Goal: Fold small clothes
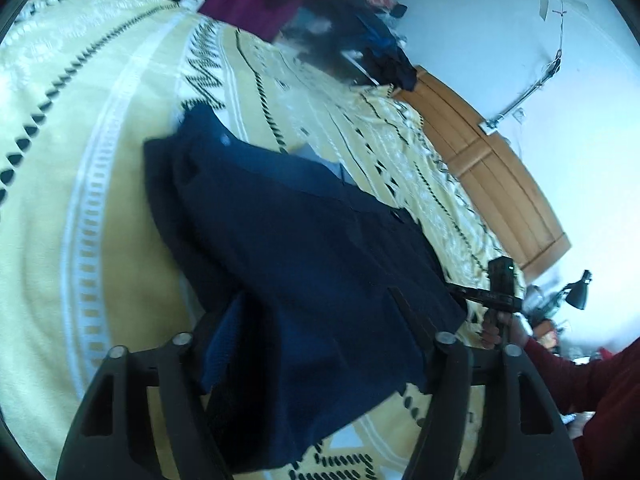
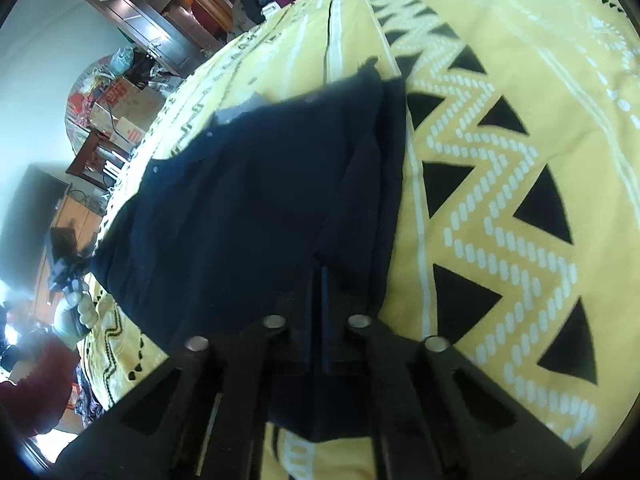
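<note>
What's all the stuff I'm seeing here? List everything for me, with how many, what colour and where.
garment: one, navy, on the bedspread, partly lifted.
bedspread: one, yellow with white and black zigzags, covering the bed.
clothes pile: one heap, magenta and dark, at the far end of the bed.
headboard: one, brown wood, against the pale wall.
lamp: one, black, beside the bed.
boxes: several, brown and red, on a cluttered round table.
cabinet: one, dark wood, by the wall.
sleeve: dark red, on the person's arm.
left claw: black, fingers apart around the garment's edge.
right claw: black, shut on the garment.
</note>
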{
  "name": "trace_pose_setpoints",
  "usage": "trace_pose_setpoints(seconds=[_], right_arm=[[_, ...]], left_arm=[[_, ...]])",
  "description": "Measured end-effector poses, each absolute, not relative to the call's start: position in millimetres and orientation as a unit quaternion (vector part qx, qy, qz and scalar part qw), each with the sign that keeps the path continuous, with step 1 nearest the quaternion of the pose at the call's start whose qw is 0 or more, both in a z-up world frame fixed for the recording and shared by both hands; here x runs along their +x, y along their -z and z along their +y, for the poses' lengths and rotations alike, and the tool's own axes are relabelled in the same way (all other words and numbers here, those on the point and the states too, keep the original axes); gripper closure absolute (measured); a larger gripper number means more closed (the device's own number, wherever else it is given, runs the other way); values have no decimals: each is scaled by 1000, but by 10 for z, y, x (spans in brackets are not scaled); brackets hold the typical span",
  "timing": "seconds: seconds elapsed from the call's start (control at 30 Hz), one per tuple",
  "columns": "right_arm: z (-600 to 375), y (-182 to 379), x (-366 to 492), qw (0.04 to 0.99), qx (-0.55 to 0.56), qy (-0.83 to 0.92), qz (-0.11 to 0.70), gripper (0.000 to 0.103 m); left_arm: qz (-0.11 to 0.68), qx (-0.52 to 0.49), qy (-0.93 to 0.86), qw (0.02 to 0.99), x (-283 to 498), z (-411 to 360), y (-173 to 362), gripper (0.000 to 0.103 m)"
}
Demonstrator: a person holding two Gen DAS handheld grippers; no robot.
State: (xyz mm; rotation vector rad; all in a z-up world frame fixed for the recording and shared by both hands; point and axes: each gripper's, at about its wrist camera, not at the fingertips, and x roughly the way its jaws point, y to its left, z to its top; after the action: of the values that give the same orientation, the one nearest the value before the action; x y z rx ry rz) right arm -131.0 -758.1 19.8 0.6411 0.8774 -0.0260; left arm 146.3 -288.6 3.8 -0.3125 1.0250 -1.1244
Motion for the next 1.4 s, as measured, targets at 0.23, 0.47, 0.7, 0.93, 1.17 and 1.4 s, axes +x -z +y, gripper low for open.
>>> trace_pose_setpoints(seconds=[0.23,0.47,0.7,0.93,1.17,1.4], right_arm=[[-7674,-617,-1839,864,355,-7,356,102],[-7801,-94,-1794,840,349,66,410,93],[-7655,-331,-1789,873,277,120,382,51],[-7473,-269,-1760,873,251,132,396,51],[-7440,-383,-1827,881,187,155,406,76],[-7335,-308,-1430,886,154,136,416,72]], left_arm=[[464,-209,493,706,1232,-2318,-156,89],[512,-210,421,719,1013,-1845,279,89],[434,-121,438,778,750,-2168,-407,43],[443,-105,440,774,1215,-2877,-188,26],[497,-148,315,795,1218,-2331,220,40],[492,-148,338,789,689,-2109,147,35]])
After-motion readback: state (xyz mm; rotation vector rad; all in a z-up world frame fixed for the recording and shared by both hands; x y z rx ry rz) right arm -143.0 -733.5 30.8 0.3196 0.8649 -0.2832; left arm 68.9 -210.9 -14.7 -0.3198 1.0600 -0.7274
